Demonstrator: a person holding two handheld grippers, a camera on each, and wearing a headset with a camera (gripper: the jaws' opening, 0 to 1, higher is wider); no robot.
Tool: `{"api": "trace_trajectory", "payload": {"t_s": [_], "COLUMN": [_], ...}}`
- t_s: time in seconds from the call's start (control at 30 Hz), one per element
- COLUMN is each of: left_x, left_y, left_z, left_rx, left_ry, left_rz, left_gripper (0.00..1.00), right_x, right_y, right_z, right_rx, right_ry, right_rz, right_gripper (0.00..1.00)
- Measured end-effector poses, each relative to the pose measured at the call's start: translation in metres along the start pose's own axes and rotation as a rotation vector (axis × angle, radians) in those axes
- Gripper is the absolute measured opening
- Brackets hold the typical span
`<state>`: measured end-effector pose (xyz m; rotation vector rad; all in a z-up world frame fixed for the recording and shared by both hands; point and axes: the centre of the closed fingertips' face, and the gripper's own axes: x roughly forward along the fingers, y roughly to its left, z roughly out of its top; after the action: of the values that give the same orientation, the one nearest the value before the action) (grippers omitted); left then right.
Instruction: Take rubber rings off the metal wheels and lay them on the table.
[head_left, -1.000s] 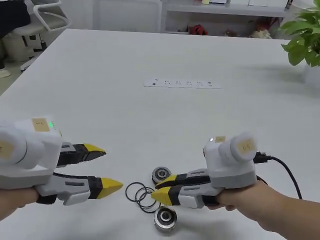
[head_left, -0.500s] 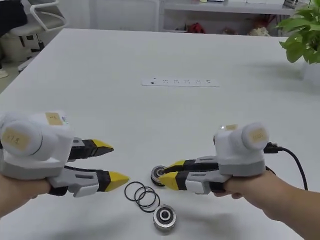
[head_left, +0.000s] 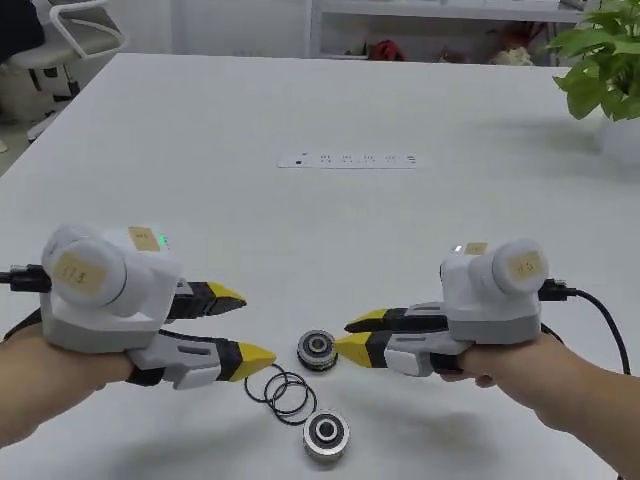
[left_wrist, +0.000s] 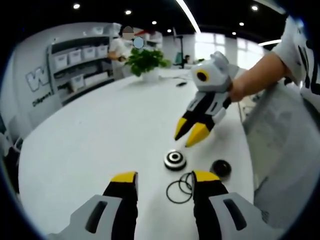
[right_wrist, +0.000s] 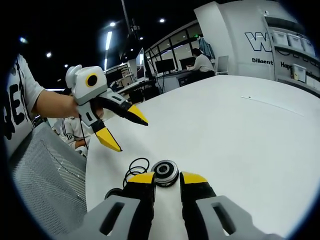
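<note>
Three black rubber rings (head_left: 281, 389) are lying flat on the white table (head_left: 330, 230), overlapping one another in the lower middle of the head view. That part of the job looks done. In the left gripper view they are showing at the bottom centre, just past the jaw tips.

Two metal wheels are sitting beside them. One wheel (head_left: 318, 347) is lying just above and to the right of the rings. The other wheel (head_left: 327, 434) is lying just below them, near the bottom edge. The upper one is showing a dark band round its rim, so it may be carrying a ring yet to come off. Both are too small to say for sure.

The right gripper (head_left: 352, 337) is pointing in from the lower right. Its jaws are parted a little and gripping nothing, with the tips just beside the upper wheel; in its own view that wheel is sitting right ahead of the two tips. I judge this wheel to be the next one in hand.

The left gripper (head_left: 245, 328) is hovering at the lower left, jaws spread wide and empty, near the rings but apart from them.

A power strip (head_left: 347, 160) is lying well apart, toward the upper middle of the head view.
</note>
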<state>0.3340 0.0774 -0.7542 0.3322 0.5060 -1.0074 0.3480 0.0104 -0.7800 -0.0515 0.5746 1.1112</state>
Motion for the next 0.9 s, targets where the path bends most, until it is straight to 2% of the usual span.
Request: {"api": "trace_trajectory", "payload": {"t_s": [0.33,0.47,0.7,0.9], "left_x": [0.021,0.029,0.042,0.049], "left_y": [-0.008,-0.007,-0.015,-0.02], "left_z": [0.005,0.003,-0.002,-0.004], "left_rx": [0.011,0.01,0.021,0.034], "left_ry": [0.004,0.011,0.035,0.049], "left_rz": [-0.032,-0.043,-0.067,-0.08], "left_gripper": [0.41,0.4,0.37,0.34], "right_x": [0.004,0.007,0.014,0.015], "right_y": [-0.005,-0.002,0.004,0.003], "right_z": [-0.013,-0.018,-0.026,-0.027], "right_rx": [-0.054,-0.072,-0.098,-0.094], "right_ry": [0.038,0.052,0.08,0.079], "right_rz": [-0.009,0.003,0.017,0.01], "right_gripper": [0.16,0.16,0.16,0.15]}}
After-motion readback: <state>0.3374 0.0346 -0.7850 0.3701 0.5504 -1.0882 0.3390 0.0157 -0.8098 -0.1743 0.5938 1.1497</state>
